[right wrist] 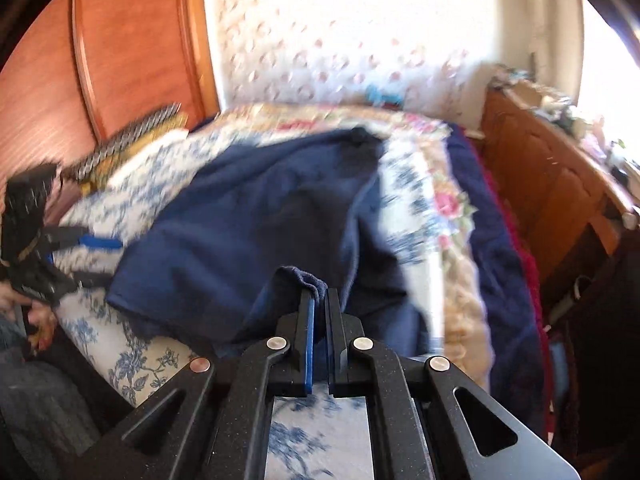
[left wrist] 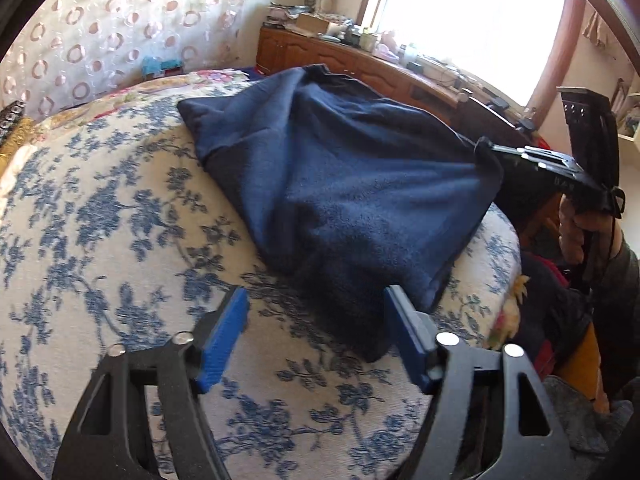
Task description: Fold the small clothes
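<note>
A dark blue fleece garment (left wrist: 344, 184) lies bunched on a bed with a blue-flowered white cover (left wrist: 120, 220). My left gripper (left wrist: 316, 304) is open, its blue pads on either side of the garment's near corner, low over the cover. My right gripper (left wrist: 486, 147) shows at the right in the left wrist view, pinching the garment's far right corner and lifting it. In the right wrist view my right gripper (right wrist: 320, 292) is shut on a fold of the blue garment (right wrist: 248, 216), and my left gripper (right wrist: 96, 256) shows open at the left edge.
A wooden cabinet (left wrist: 340, 60) with clutter on top runs under a bright window behind the bed. A patterned curtain (left wrist: 120, 28) hangs at the back left. A wooden headboard (right wrist: 120, 48) stands at the bed's far side. Dark and red blankets (right wrist: 512, 248) hang over the bed edge.
</note>
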Motion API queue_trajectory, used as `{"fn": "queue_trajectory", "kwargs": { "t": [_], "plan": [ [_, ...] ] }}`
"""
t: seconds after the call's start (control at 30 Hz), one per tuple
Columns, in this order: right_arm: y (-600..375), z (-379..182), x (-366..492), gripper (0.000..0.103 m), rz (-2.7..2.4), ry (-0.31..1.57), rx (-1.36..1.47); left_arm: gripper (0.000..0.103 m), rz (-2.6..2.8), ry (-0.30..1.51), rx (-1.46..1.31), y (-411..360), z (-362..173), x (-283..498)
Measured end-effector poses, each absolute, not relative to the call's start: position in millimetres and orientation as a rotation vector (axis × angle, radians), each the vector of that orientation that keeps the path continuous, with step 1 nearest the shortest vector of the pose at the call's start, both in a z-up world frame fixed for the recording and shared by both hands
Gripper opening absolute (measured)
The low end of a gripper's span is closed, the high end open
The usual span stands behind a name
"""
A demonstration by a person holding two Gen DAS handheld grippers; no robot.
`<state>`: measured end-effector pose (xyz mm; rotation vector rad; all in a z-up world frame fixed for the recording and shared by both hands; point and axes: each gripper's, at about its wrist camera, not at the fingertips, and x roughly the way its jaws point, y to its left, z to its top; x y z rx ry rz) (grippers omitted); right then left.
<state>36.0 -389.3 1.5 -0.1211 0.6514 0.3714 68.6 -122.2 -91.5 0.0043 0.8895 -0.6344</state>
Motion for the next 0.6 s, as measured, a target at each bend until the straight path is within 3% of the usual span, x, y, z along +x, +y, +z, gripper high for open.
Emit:
{"fn": "queue_trajectory", "kwargs": {
  "t": [0.23,0.3,0.37,0.4,0.6],
  "plan": [
    [-394.8,-7.7,39.6,0.004,0.332,0.668,-0.124,0.05,-0.677,0.908,0.008,-133.8,-97.8,66.9],
    [-390.6,-10.7,38.7,0.004,0.328,0.676,-0.131,0.027,-0.707,0.918,-0.007,-136.7,-97.8,67.2],
    [-384.9,-14.2,37.2,0.004,0.326,0.68,-0.131,0.011,-0.73,0.917,0.004,-141.2,-97.3,63.5],
    [-384.2,-14.2,39.0,0.004,0.325,0.682,-0.131,0.007,-0.731,0.908,0.017,-143.3,-94.8,60.2],
    [-391.5,-10.0,32.1,0.004,0.318,0.674,-0.109,0.006,-0.761,0.84,0.039,-145.1,-63.9,37.8]
  ]
}}
